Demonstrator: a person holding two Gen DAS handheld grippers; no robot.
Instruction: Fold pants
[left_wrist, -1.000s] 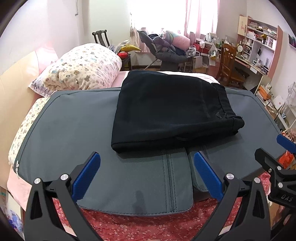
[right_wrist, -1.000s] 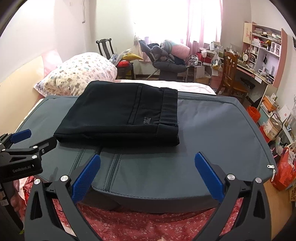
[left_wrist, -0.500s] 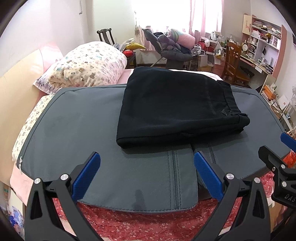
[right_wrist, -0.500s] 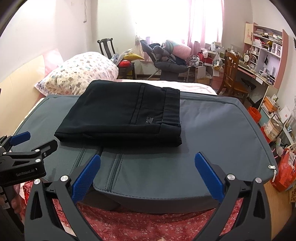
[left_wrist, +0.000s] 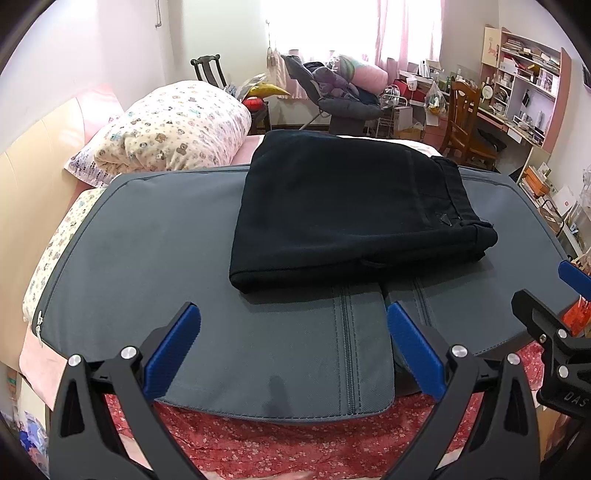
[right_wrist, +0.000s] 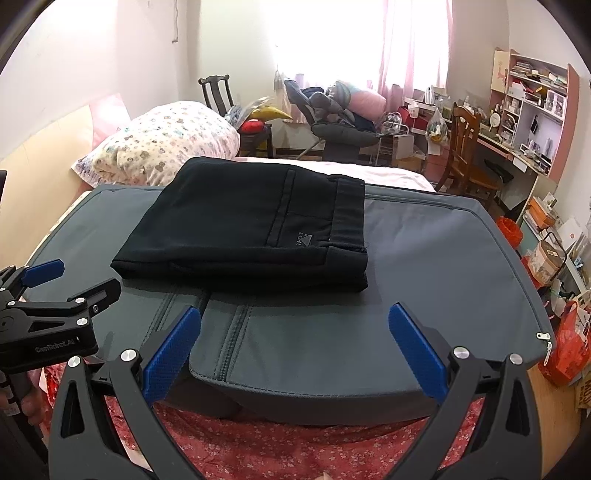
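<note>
Pants (left_wrist: 354, 218) sit folded into a compact block on the grey mat (left_wrist: 147, 258), long axis running across both grippers. Left gripper (left_wrist: 293, 343) and right gripper (right_wrist: 295, 341) hang spread wide, empty, short of the pants' near edge, about equally close.

Bare grey mat (left_wrist: 147, 258) left and right of folded pants (left_wrist: 343, 214), pillow (left_wrist: 173, 125) apparently crowding far-left corner
</note>
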